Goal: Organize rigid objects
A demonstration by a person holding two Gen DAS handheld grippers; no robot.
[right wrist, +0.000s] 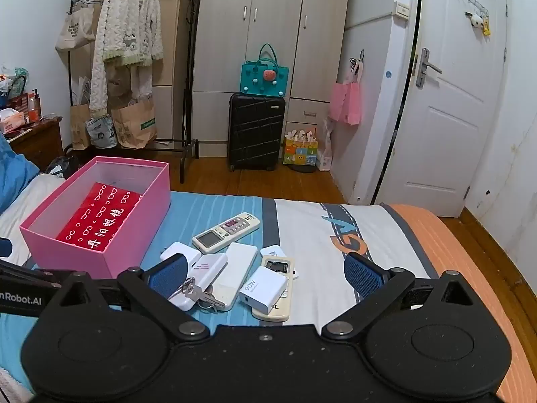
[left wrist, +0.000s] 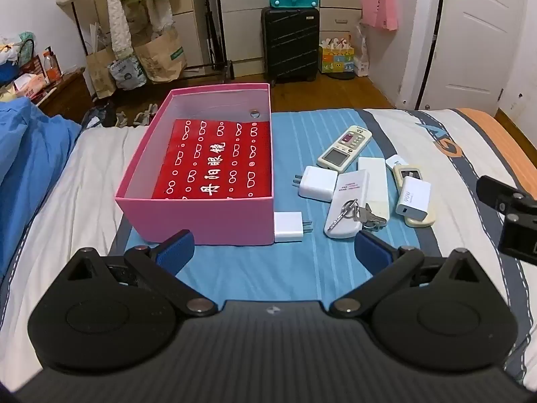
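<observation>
We see both claws released, jaws spread wide and gripping nothing. The left claw (left wrist: 273,247) hovers low over the bed (left wrist: 241,268), just near the pink box (left wrist: 201,221); the right claw (right wrist: 265,270) hangs over the cluster of small things to the box's right.

Some of this is hard to read. The white plug charger (left wrist: 288,226) touches the box's near right corner, and the right wrist view hides it entirely behind the left claw's body. The keys (left wrist: 355,213) lie on a white case with pink print (left wrist: 347,201), whose lettering is too small to make out. A cream remote (right wrist: 273,302) is mostly covered by the 90W charger (right wrist: 263,288) lying on it. Beside them sit a white power bank (right wrist: 236,270), another white adapter (left wrist: 317,183), and, farther away, an air-conditioner remote (left wrist: 345,147).

Inside the box lies a red cloth with white glasses print (left wrist: 214,164), its near edge cut off by the box wall.

The bed wears a blue, white and orange striped sheet. Beyond it stand a black suitcase (right wrist: 256,131), a wardrobe (right wrist: 268,27) and a white door (right wrist: 453,100).
</observation>
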